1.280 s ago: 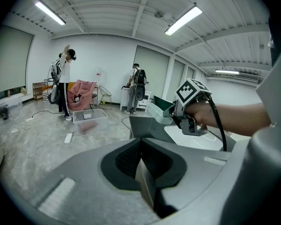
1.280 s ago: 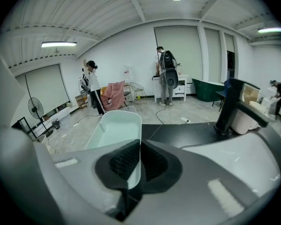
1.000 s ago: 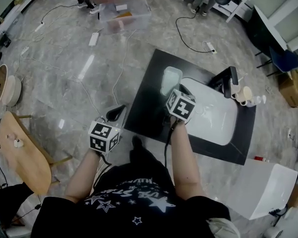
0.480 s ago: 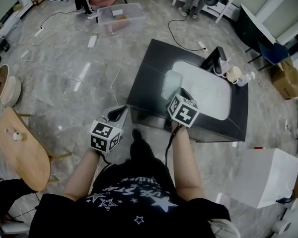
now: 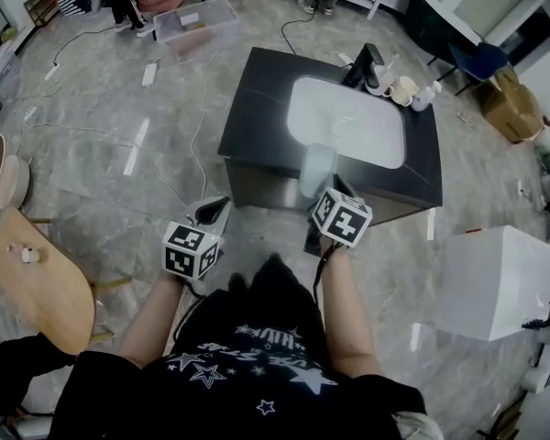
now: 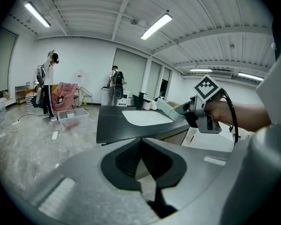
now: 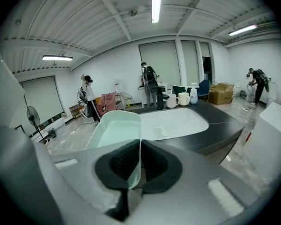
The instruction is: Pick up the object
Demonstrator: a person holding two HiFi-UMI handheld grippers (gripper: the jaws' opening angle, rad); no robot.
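The object is a pale green see-through rectangular tub (image 5: 317, 167). My right gripper (image 5: 324, 191) is shut on its rim and holds it in the air at the near edge of the black counter (image 5: 257, 108). In the right gripper view the tub's wall (image 7: 113, 131) stands pinched between the dark pads of my right gripper (image 7: 139, 159). My left gripper (image 5: 214, 212) hangs over the floor, left of the counter, with nothing in it. In the left gripper view the left gripper's (image 6: 141, 154) pads meet, and the tub (image 6: 170, 110) shows ahead.
A white sink basin (image 5: 348, 122) is set in the counter, with a black faucet (image 5: 365, 65) and mugs (image 5: 403, 90) behind it. A white box (image 5: 495, 282) stands at right, a wooden table (image 5: 37, 291) at left. A clear bin (image 5: 188, 26), cables and people are on the floor beyond.
The right gripper has drawn the tub back from beside the sink to the counter's near edge, and the counter has slid up in view. The left gripper has stayed put.
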